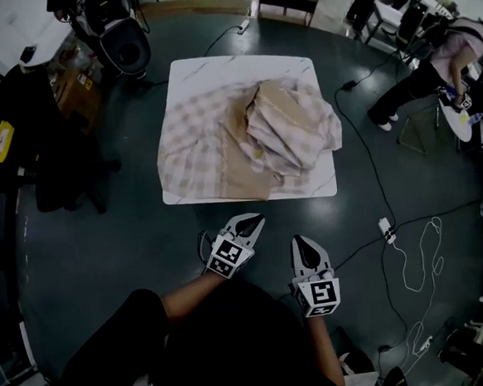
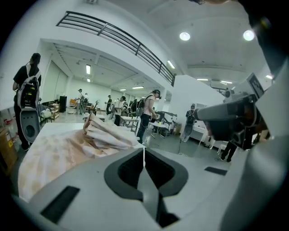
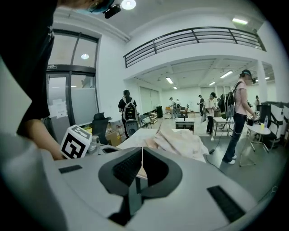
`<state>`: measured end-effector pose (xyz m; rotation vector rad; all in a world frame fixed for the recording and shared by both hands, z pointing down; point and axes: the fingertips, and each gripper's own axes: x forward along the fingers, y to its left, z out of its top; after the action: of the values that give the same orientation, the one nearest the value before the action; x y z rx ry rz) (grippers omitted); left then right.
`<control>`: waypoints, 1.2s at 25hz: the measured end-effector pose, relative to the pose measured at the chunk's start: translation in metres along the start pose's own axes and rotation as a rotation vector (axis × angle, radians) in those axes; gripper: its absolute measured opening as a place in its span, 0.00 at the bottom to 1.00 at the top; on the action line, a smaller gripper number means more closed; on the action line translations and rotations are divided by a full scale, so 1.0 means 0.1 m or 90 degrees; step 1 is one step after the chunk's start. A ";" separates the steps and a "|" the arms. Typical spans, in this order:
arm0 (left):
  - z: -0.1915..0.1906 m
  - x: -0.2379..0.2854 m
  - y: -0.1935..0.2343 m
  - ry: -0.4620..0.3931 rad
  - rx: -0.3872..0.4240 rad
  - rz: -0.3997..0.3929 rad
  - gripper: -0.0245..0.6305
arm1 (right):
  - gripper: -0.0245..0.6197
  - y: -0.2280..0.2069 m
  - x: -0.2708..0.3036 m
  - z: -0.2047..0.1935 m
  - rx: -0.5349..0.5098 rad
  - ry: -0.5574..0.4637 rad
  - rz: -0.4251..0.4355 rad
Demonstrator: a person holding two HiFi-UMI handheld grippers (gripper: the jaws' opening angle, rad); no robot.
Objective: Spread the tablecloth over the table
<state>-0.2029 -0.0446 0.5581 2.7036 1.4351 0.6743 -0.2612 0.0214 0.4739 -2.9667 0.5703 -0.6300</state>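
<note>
1. While both grippers hang over the dark floor (image 1: 104, 240) on the near side of the table (image 1: 215, 68), neither touches the cloth.
2. L gripper (image 1: 254, 219): jaws pressed together, nothing btwn them. Tip points toward the table's near edge; marker cube at its back end.
3. R gripper (image 1: 304, 243): jaws likewise closed tight, empty. It sits just beside the L one, a bit further back from the table. The two are near each other but apart.
4. Tablecloth (image 1: 245, 138): pale checked fabric w/ tan underside, lying on the white square table, not spread out.
5. Its left part lies fairly flat. The centre-right part is bunched into a folded heap, and a tan flap reaches the near edge.
6. Bare tabletop shows along the far edge and in a narrow strip at the near edge, incl. the near right corner.
7. L gripper view: the heap rises above the flat cloth beyond the closed tips, left of centre.
8. R gripper view: the heap is ahead, past the tips, slightly right; L gripper's marker cube shows at left.
9. Around, in head view: black cable (image 1: 364, 162) runs on the floor right of the table. White cord (image 1: 418, 266) loops further right. A person (image 1: 432, 73) is at far right, and black gear (image 1: 121, 43) stands past the table's far left corner.
</note>
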 end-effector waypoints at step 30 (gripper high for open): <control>-1.35 1.84 1.06 0.378 0.050 0.128 0.34 | 0.07 -1.43 1.79 -0.56 0.065 0.199 0.126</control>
<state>-0.0802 0.0137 0.7700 2.8685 1.2852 1.5682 -0.0831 0.0903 0.6118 -2.6887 0.8145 -1.0725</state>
